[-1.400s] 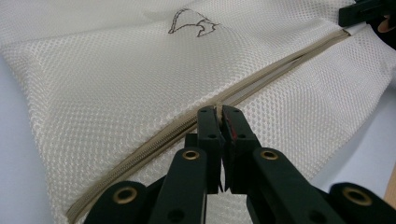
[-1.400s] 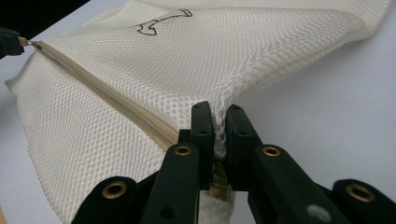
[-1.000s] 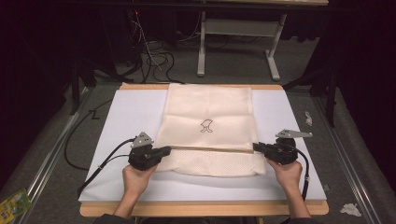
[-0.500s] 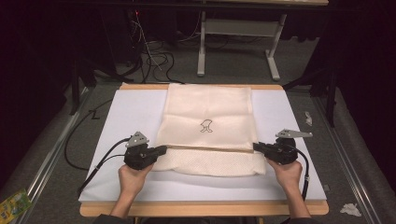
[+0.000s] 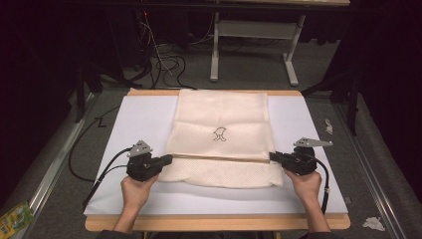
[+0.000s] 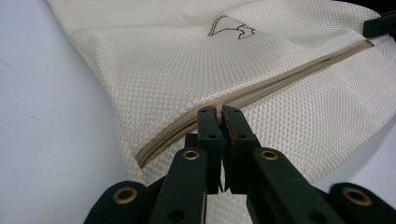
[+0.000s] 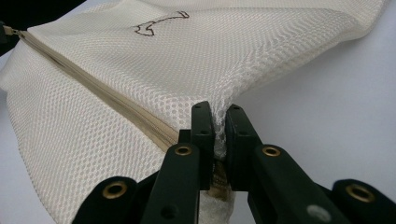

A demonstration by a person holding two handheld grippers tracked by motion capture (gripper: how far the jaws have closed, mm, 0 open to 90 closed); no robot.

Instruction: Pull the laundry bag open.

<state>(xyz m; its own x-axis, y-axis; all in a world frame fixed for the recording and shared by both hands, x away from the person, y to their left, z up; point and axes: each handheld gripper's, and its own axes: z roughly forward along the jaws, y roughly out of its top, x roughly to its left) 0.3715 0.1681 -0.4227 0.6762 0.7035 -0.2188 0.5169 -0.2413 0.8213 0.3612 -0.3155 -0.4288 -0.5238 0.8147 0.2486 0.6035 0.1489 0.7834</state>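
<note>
A white table is carrying a cream mesh bag, which is lying flat across its middle with the far edge reaching the table's back rim. A small dark emblem is sitting near the bag's centre, and a tan zipper is running straight across the near part of the bag from side to side.

The left gripper is lying level at the bag's left edge, where the zipper ends; in the left gripper view its jaws are pressed together on the zipper band, pinching a thin ridge of it. The right gripper is lying level at the bag's right edge; in the right gripper view its jaws are pinching a bunched tuft of mesh just beside the zipper's end. Both hands are resting on the table behind the grippers.

Judged from this pose, the step in hand is gripping the bag at both ends of the zipper line, with the cloth between them lying taut. The next move is likely calling for both hands to act together, lifting or folding along that line, while keeping both pinches firm so the slippery mesh is not sliding out.
</note>
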